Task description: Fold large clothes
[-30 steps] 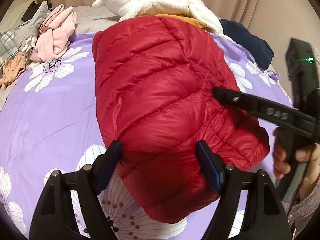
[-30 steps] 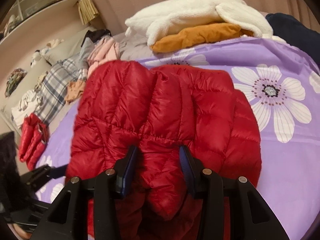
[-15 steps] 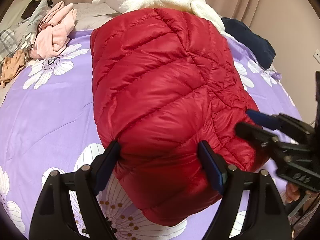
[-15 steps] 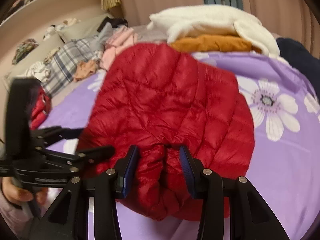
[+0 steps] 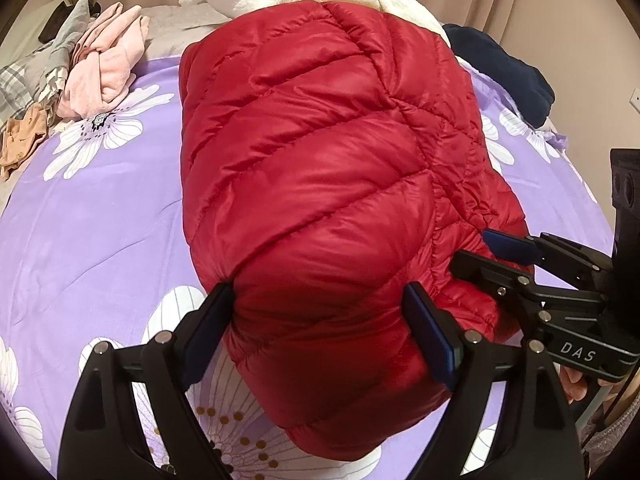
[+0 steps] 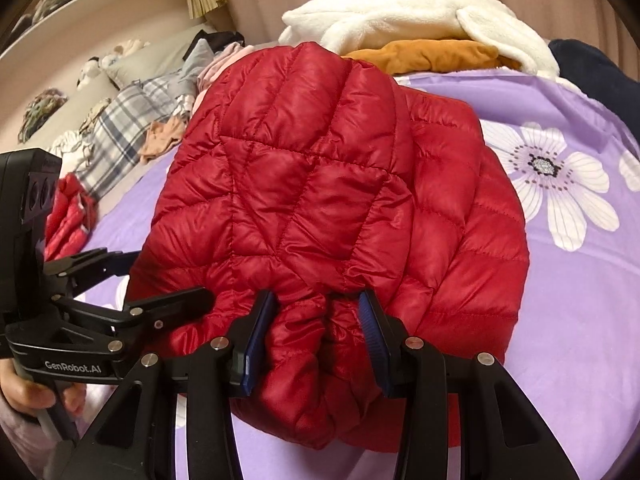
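A red quilted down jacket (image 5: 320, 184) lies folded in a thick bundle on the purple flowered bedspread (image 5: 92, 216). My left gripper (image 5: 320, 332) is shut on the bundle's near end, its jaws squeezing the puffy fabric. My right gripper (image 6: 316, 334) is shut on a bunched fold of the same jacket (image 6: 312, 184) at its near edge. In the left wrist view the right gripper (image 5: 480, 248) shows at the right, clamped on the jacket's side. In the right wrist view the left gripper (image 6: 168, 280) shows at the left against the jacket.
A white fleece (image 6: 400, 8) on an orange garment (image 6: 432, 54) lies at the back. A dark blue garment (image 5: 500, 68) is at the back right. Pink clothes (image 5: 104, 72) and a plaid shirt (image 6: 120, 124) are piled on the left, with another red item (image 6: 68, 220).
The two grippers have come closer together at the jacket's near end. The jacket bundle has been lifted and drawn toward me, filling more of both views.
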`<state>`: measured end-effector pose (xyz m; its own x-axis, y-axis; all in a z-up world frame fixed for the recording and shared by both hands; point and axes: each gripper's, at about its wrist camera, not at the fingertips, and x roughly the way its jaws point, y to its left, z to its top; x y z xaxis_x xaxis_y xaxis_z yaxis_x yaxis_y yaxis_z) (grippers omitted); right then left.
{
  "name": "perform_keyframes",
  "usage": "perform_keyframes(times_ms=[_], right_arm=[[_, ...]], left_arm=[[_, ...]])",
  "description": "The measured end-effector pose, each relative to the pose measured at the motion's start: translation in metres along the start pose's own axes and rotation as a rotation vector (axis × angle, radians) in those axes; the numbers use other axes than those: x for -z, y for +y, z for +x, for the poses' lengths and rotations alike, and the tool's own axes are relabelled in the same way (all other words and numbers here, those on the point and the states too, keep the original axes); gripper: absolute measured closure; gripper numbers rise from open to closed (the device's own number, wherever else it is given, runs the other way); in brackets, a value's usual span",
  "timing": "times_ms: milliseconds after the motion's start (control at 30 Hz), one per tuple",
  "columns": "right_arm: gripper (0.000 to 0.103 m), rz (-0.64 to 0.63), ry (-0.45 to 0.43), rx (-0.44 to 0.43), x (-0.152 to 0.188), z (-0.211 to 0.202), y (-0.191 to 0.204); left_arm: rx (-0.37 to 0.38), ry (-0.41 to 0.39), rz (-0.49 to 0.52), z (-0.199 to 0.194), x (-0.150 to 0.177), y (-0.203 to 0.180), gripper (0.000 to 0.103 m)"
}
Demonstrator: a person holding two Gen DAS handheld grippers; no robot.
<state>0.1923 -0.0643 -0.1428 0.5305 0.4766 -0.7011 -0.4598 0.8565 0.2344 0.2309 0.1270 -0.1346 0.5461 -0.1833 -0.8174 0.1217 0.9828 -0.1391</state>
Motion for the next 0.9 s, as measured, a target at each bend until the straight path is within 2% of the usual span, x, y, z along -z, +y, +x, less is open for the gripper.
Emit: perform_keyframes(times_ms=[300,900], right_arm=[[0.059,0.012,-0.024,-0.002,-0.003,-0.008,-0.002],[0.057,0.061,-0.034,0.004,0.003,-0.026,-0.013]], left_arm=[[-0.009,-0.002,-0.035,-0.012,0.0,0.001,0.015],[-0.055,-0.013,-0.024,-0.034,0.011,-0.004,0.015]])
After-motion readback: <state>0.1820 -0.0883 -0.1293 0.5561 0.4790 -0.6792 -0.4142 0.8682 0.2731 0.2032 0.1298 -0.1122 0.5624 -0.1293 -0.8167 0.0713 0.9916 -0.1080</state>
